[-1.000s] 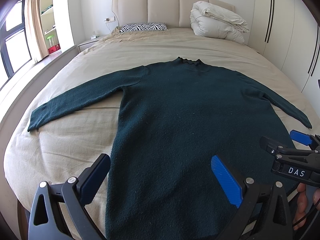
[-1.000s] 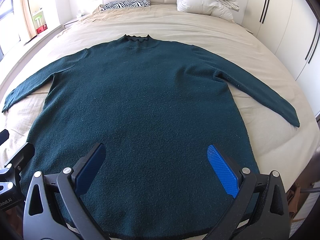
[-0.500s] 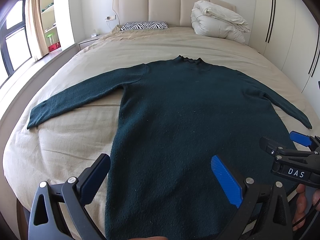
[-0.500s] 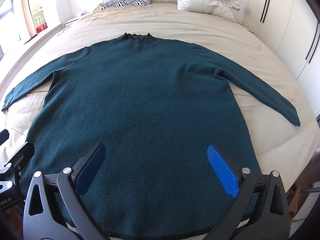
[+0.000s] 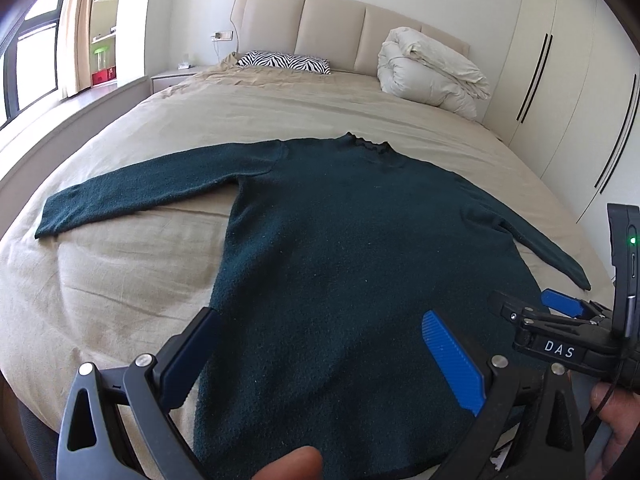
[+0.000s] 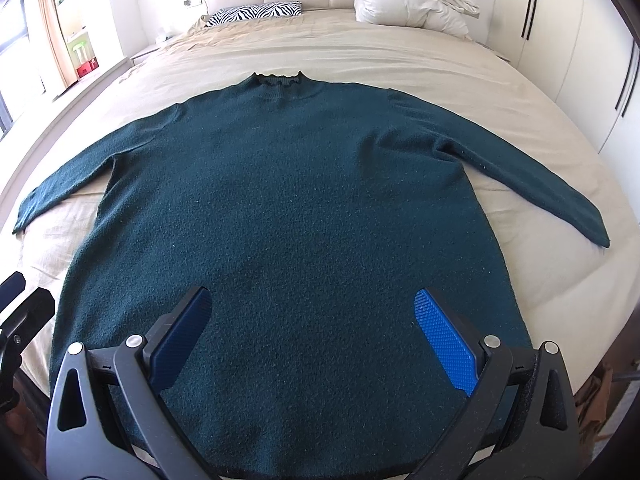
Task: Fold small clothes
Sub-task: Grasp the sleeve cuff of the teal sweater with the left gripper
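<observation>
Right wrist: sweater (image 6: 288, 220) flat, bed (image 6: 560, 280) margins bare.

A fingertip (image 5: 294, 463) now shows below the left tongs (image 5: 320, 354).

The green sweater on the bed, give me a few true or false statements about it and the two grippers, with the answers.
1. The sweater lies flat on the bed with both sleeves spread out to the sides. True.
2. The right gripper is clamped on the hem. False: its jaws are wide open above the lower part of the sweater, holding nothing.
3. The left gripper is open. True.
4. The zebra-print pillow rests on the sweater's collar. False: it sits far up by the headboard, apart from the sweater.
5. The sweater has been folded in half. False: it is fully unfolded.
</observation>
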{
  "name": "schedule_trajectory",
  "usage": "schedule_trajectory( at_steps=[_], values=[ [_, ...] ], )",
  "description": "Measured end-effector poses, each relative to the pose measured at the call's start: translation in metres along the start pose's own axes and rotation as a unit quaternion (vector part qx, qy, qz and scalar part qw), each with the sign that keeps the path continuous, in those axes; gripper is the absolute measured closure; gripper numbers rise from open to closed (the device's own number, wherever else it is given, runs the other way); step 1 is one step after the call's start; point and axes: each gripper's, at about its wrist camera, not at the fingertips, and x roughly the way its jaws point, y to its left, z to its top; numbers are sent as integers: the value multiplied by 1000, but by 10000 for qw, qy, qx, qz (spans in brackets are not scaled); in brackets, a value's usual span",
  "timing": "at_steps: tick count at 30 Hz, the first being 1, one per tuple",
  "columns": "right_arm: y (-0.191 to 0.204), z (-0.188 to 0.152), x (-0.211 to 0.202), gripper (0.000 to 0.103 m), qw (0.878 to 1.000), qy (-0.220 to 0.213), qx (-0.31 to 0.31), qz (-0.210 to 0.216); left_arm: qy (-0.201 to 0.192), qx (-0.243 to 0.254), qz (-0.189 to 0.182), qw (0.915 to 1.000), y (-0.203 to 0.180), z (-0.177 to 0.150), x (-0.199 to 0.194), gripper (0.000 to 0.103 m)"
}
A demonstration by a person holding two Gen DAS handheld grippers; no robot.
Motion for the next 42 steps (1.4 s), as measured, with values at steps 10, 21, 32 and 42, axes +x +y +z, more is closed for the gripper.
schedule_trajectory(
  at_steps=[10,21,32,42],
  values=[
    [17,35,-47,0,9864,-1130,-43,1188,-1150,-828,-317,9894,111,78,-58,0],
    [71,63,-56,0,9789,-1220,-442,1579,-547,-2324,166,9709,210,51,-26,0],
    [88,68,-30,0,9794,-883,-416,1766,-1338,-4903,-351,8605,345,13,18,1],
    [82,75,-21,0,9747,-876,-102,2053,-1612,-6081,-465,7759,384,7,69,20]
  ],
)
